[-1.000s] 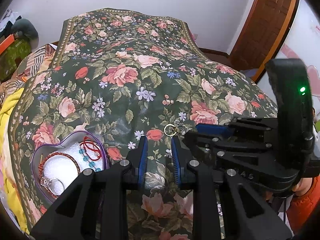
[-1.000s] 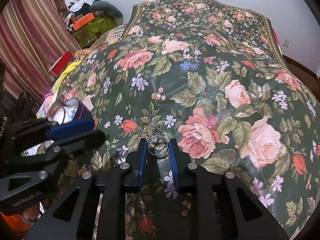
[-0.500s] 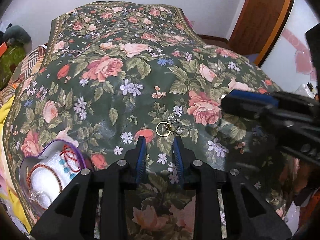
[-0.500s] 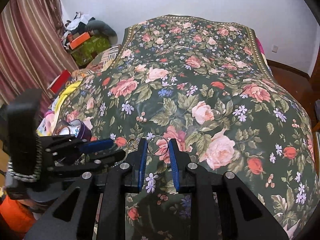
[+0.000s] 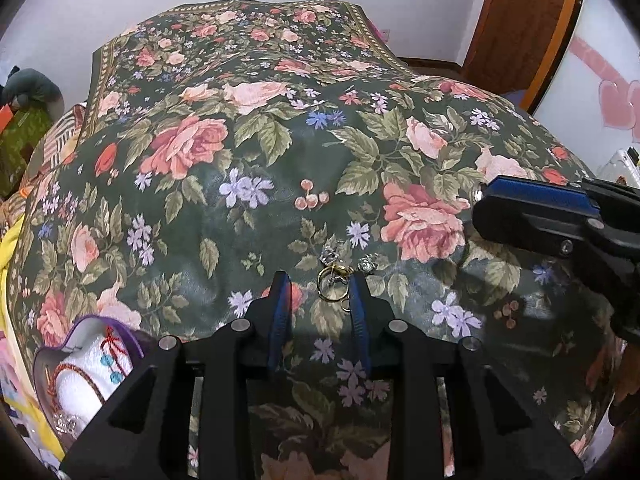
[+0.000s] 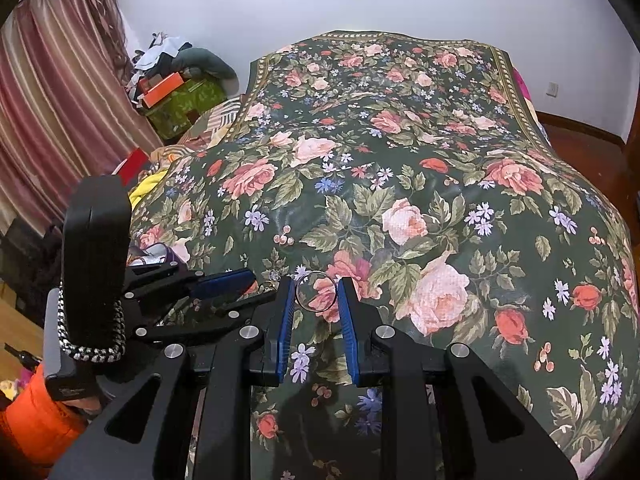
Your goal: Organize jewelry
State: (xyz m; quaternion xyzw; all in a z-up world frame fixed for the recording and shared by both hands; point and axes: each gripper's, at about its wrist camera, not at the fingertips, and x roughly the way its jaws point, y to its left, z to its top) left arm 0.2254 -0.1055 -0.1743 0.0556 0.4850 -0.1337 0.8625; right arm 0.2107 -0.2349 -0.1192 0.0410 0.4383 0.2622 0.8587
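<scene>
My right gripper (image 6: 316, 292) is shut on a thin silver ring (image 6: 316, 292), held by its edges above the bed. It also shows at the right of the left wrist view (image 5: 532, 208). My left gripper (image 5: 318, 284) is open, low over the floral bedspread (image 5: 280, 160), with a gold ring (image 5: 330, 288) between its fingertips. Two small silver pieces (image 5: 348, 262) lie just beyond it. A purple heart-shaped box (image 5: 80, 364) with a white cushion, red cords and turquoise beads sits at the lower left. The left gripper also shows at the left of the right wrist view (image 6: 224, 284).
The bedspread covers a bed that drops off at the sides. A curtain (image 6: 52, 112) and a pile of boxes and clothes (image 6: 180, 88) stand to the left. A wooden door (image 5: 520, 20) is at the back right.
My right gripper has lifted the silver ring off the bedspread and drawn back and up. My left gripper has moved forward, so the gold ring is now between its fingertips.
</scene>
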